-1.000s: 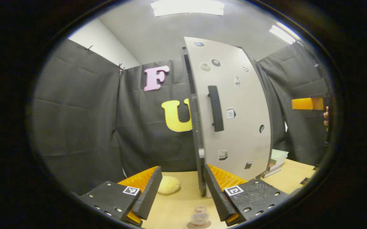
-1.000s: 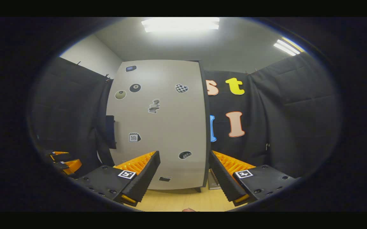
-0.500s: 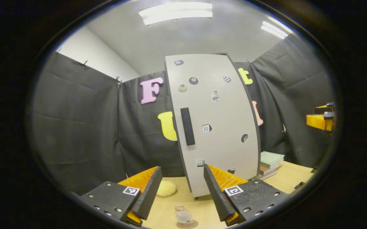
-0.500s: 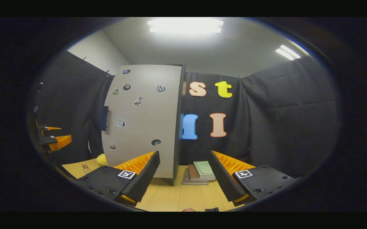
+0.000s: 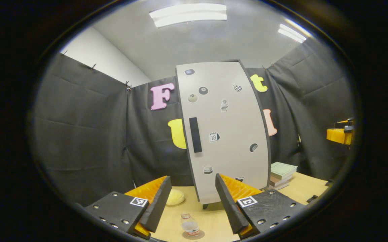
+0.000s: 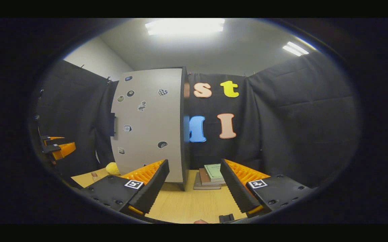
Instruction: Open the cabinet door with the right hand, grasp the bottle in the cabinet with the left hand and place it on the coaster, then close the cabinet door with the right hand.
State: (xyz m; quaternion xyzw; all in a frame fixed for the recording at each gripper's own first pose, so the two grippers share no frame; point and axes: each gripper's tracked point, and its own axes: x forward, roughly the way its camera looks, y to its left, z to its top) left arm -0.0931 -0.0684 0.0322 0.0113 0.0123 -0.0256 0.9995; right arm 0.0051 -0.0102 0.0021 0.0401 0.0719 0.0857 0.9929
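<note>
The cabinet door stands closed. The bottle sits upright on the coaster on the tabletop, at six o'clock between the left gripper jaws, which are apart and empty. The right gripper jaws are also apart.

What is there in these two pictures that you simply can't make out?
- Inside of the cabinet: hidden behind its closed door in both views.
- Bottle on the coaster, left gripper view: small, low at the view's edge; the coaster is partly cut off, the label unreadable.
- Stack of books, right gripper view: partly behind the cabinet's edge and the gripper's finger.
- Stickers on the door: too small to identify.
- Yellow lump: half hidden by a finger.
</note>
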